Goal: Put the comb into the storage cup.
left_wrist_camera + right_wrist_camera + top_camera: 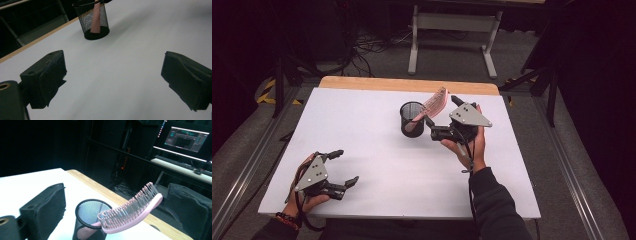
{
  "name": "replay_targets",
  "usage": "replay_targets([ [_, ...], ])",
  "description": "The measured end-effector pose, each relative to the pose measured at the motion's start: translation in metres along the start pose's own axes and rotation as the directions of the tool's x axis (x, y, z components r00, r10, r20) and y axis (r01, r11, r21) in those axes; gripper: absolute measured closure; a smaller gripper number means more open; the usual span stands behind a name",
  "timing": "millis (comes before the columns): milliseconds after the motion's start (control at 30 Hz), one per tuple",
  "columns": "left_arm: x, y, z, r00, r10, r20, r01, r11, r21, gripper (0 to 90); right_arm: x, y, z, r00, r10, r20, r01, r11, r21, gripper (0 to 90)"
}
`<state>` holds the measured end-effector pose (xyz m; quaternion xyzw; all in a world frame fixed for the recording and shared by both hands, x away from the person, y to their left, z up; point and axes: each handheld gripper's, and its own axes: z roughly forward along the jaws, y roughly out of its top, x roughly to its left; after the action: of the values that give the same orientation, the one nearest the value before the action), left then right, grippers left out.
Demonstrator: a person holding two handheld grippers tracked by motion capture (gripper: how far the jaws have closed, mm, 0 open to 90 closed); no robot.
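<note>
Where the person's forearms came in at the near edge, the left gripper [334, 169] sat low on the white table [377, 165], jaws spread wide w/ nothing btwn them, well apart from everything else. In the left gripper view only bare tabletop lay btwn its pads.

Further in, right of centre, the right gripper [444, 117] was held just beside the black mesh cup [412, 119]. Its jaws stood wide open too, holding nothing; in the right gripper view the pink hairbrush [130, 212] sat in the gap btwn the pads, apparently touching neither.

The brush stood handle-down in the cup, bristled head leaning out over the rim toward the right gripper. Judging by looks: light, stiff plastic, smooth curved back prob. slippery, bristles springy. Best hold is likely across the head's edges or the neck just above the rim, not on the bristles. The cup looks light & could tip or drag if the brush is pulled sideways, so a lift along the lean seems safer.

Beyond: the table's wooden far edge [409, 84], then floor cables, a white bench frame [452, 37], and a lit monitor [186, 138]. Nothing on the table blocked the way.
</note>
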<state>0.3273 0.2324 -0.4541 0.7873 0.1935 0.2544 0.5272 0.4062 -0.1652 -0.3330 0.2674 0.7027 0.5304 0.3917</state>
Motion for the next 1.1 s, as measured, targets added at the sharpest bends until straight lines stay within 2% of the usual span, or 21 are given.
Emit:
replay_targets([
  [200,0.0,0.0,0.0,1.0,0.003,-0.003,-0.003,1.0,-0.001,6.8,0.004,0.0,-0.001,0.9996,-0.024,-0.011,0.024,1.0,0.01,2.4],
  [433,0.0,0.0,0.0,1.0,0.003,-0.003,-0.003,1.0,-0.002,6.9,0.007,-0.001,-0.003,0.9986,-0.051,0.017,0.05,0.998,0.026,3.2],
  [1100,0.0,0.0,0.0,0.9999,0.0,-0.01,0.0,1.0,-0.003,6.7,0.012,-0.003,-0.023,0.9937,-0.112,0.005,0.111,0.993,0.045,4.7],
])
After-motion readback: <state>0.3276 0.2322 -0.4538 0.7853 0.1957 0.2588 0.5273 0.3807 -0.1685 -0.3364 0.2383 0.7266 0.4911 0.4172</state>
